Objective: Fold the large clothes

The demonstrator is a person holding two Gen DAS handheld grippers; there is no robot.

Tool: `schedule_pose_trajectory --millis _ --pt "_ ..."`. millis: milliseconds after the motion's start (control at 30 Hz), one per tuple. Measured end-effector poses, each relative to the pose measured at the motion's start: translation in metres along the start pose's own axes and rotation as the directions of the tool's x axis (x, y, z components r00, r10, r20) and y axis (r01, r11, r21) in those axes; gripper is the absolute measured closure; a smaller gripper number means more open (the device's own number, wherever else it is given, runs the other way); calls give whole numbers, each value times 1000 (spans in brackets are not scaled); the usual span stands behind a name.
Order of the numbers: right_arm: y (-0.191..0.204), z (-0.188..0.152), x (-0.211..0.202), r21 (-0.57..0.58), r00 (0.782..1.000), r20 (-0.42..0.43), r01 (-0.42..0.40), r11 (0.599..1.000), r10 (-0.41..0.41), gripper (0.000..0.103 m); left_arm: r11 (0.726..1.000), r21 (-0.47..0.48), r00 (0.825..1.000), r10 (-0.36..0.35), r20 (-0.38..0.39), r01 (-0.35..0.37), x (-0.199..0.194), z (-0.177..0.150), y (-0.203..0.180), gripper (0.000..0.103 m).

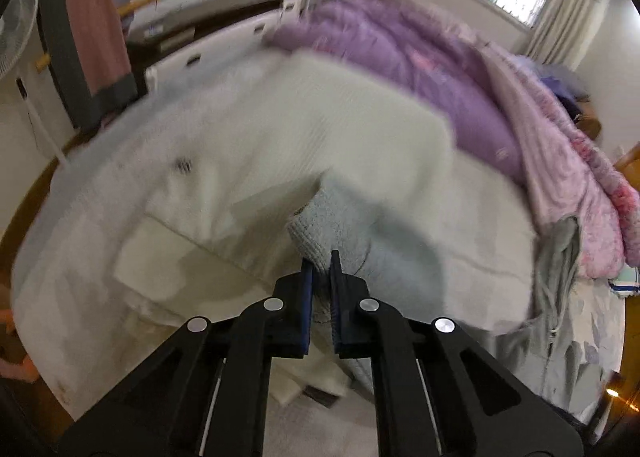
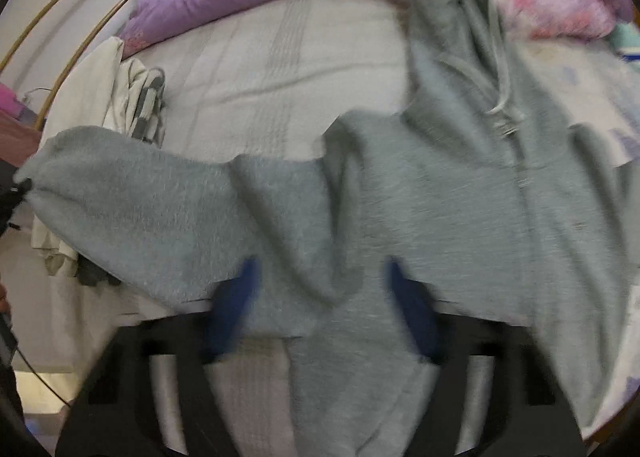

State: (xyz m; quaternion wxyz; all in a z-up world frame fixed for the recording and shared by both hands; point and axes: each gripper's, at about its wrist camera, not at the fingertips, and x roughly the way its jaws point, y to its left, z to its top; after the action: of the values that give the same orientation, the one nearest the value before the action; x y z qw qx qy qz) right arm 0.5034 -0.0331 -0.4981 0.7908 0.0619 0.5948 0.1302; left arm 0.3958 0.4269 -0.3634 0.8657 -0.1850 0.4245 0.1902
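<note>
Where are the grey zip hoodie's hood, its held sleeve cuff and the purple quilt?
grey zip hoodie's hood (image 2: 452,13), right wrist view, hood's centre.
held grey sleeve cuff (image 1: 316,233), left wrist view, ribbed cuff end above the tongs.
purple quilt (image 1: 384,45), left wrist view, middle of bundle.

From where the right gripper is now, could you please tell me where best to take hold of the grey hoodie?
Probably the hem of the grey hoodie, coming from below: its edge lies between the open right gripper fingers, hood pointing away. The left gripper already pinches the sleeve cuff.
</note>
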Motion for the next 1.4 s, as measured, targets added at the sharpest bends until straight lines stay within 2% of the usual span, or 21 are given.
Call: schedule_pose_trajectory --millis 33,67,133,233,333,433,533,633,767,800,867,933,1000,1033,1100,1133,1167,1200,1300,1333,1400 --pt "-2 0 8 -5 1000 -13 -3 1000 2 88 1000 11 1000 -1 26 0 -14 1 -6 96" --pt "-3 1 16 -5 1000 -27 -11 1000 11 94 1000 20 998 -6 59 5 -32 1 -13 96" --pt "-7 0 38 8 996 -65 -62 998 63 98 1000 22 995 -12 103 10 -58 2 -22 96" --pt "-11 -5 68 10 982 -148 -113 994 113 99 999 40 985 -15 174 8 -100 -2 -39 96" --pt "-17 -8 88 8 967 -206 -150 989 149 99 996 77 982 -49 183 35 -121 -9 -69 96" --pt "-29 0 67 19 955 -180 -237 971 236 99 987 138 971 -114 210 86 -142 -21 -118 96" --pt "-60 7 16 27 946 -102 -305 952 306 96 965 211 956 -202 214 156 -155 -40 -182 96" --pt "-112 7 -37 38 949 -16 -315 948 316 96 928 288 942 -293 164 238 -148 -65 -257 96" --pt "-204 2 -88 123 970 66 -242 963 235 96 848 375 902 -427 62 375 -123 -115 -363 96" --pt "-223 -4 -93 149 974 71 -223 963 215 96 819 388 884 -467 22 423 -113 -134 -394 96" --pt "-270 -12 -105 205 983 78 -180 962 167 96 781 397 863 -500 -65 482 -92 -165 -443 96" --pt "-305 -21 -110 244 990 80 -135 960 118 96 754 436 860 -499 -105 491 -75 -195 -475 96" --pt "-334 -29 -115 278 993 83 -106 955 86 95 737 432 852 -485 -197 520 -42 -226 -506 96" --pt "-345 -33 -114 294 994 76 -95 951 75 95 742 431 857 -461 -229 514 -25 -239 -512 95" --pt "-369 -40 -105 356 995 64 -94 930 76 94 756 426 864 -388 -320 497 11 -263 -525 85" --pt "-380 -44 -102 390 995 56 -103 915 89 90 764 426 863 -337 -377 484 26 -273 -525 59" --pt "-389 -48 -97 425 994 45 -110 898 100 86 785 418 867 -289 -407 458 38 -278 -522 34" --pt "-393 -50 -92 451 993 50 -122 884 111 85 799 405 873 -285 -395 444 36 -281 -509 25" --pt "-393 -48 -89 481 984 80 -179 858 160 78 838 360 888 -277 -367 410 36 -275 -471 19" --pt "-390 -45 -86 476 981 88 -195 858 175 72 850 354 893 -254 -371 389 36 -273 -459 19" --pt "-384 -37 -81 459 977 98 -211 863 187 59 889 343 918 -178 -354 304 45 -262 -431 19"
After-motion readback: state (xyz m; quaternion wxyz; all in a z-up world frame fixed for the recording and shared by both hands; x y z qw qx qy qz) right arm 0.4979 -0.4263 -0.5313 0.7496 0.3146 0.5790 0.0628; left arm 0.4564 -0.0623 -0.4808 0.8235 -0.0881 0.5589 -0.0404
